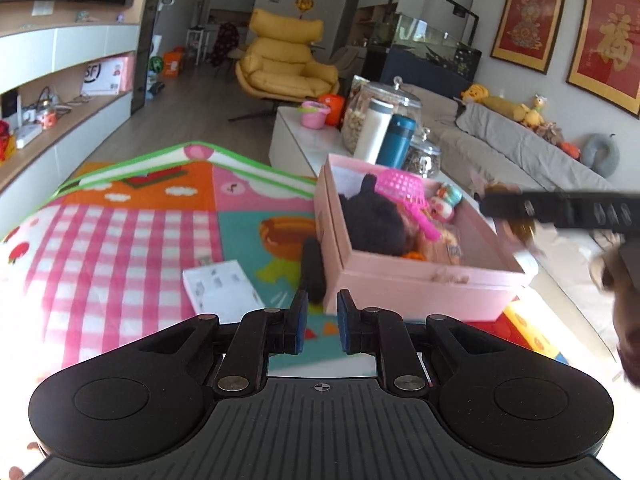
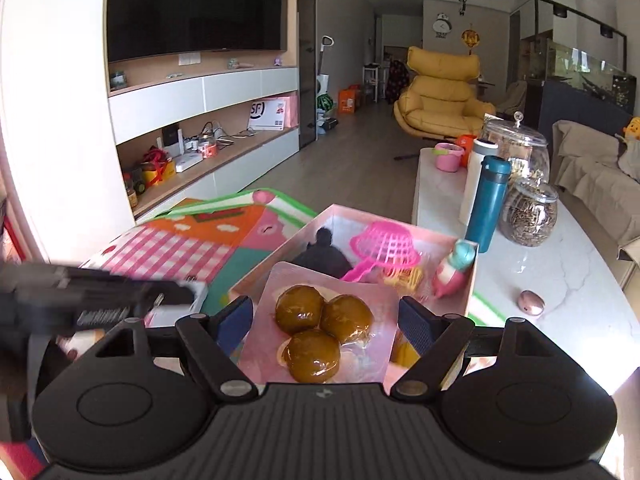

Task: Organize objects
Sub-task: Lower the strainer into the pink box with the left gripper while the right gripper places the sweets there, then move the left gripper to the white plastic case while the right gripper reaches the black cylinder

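A pink box (image 1: 416, 280) stands on the play mat, holding a black plush toy (image 1: 372, 220), a pink plastic basket (image 1: 400, 188) and a small doll (image 1: 448, 198). My left gripper (image 1: 322, 318) is empty, its jaws a narrow gap apart, low over the mat just in front of the box. My right gripper (image 2: 326, 320) is shut on a pink packet of three brown balls (image 2: 320, 330) and holds it over the near end of the box (image 2: 468, 284). The basket (image 2: 386, 248) and doll (image 2: 452, 274) lie beyond the packet.
A white leaflet (image 1: 222, 290) and a black cylinder (image 1: 314, 270) lie on the mat (image 1: 132, 232) left of the box. A white table (image 2: 560, 280) holds glass jars (image 2: 528, 212), a teal flask (image 2: 488, 200), a white flask and a small pink pebble-like object (image 2: 531, 302). A sofa stands at right.
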`<state>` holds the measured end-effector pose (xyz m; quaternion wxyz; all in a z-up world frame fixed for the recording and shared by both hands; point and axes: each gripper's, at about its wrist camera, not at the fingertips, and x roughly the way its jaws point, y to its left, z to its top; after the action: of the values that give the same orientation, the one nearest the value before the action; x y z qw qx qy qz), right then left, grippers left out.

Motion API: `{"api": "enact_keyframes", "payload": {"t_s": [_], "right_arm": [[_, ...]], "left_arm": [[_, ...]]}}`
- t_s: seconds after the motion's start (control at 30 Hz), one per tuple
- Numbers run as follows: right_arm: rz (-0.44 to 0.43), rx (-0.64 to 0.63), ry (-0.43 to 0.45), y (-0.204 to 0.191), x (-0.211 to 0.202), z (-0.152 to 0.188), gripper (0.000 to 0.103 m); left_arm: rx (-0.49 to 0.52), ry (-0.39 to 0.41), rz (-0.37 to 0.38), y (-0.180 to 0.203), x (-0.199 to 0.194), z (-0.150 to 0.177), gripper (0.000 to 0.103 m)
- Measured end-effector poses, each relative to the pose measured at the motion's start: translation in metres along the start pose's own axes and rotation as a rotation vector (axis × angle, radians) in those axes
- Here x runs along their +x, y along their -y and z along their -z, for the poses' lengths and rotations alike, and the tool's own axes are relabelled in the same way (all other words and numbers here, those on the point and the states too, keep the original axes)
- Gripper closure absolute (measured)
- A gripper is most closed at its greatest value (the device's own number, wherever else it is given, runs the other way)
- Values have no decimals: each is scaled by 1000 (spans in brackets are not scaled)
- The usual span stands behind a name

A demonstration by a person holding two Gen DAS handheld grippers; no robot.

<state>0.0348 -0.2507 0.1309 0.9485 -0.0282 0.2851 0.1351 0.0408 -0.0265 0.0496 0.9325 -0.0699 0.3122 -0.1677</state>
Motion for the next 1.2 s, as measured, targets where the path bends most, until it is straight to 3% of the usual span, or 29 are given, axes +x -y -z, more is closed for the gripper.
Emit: {"api": "enact_keyframes", "payload": {"t_s": [0.17, 0.43, 0.7, 0.87, 0.93, 1.07, 1.2], "right_arm": [[68, 39, -61, 12, 40, -16, 21], [105, -89, -91, -22, 23, 31, 17], [4, -76, -138, -59, 29, 71, 10], [29, -99, -166, -78, 50, 101, 10], [31, -94, -149, -79, 48, 103, 7], [18, -83, -155, -76, 48, 105, 5], [5, -61, -167, -72, 50, 104, 0]], "left_arm": [[30, -24, -50, -18, -12, 24, 86], [-93, -24, -124, -60, -19, 39, 86], [-238, -22, -121, -69, -4, 20, 86], [-157, 11, -100, -47, 6, -6, 86], [-95, 10, -56, -35, 20, -23, 86], [-70, -28, 58, -28, 76, -56, 86], [-51, -121, 90, -33, 139, -73, 86]]}}
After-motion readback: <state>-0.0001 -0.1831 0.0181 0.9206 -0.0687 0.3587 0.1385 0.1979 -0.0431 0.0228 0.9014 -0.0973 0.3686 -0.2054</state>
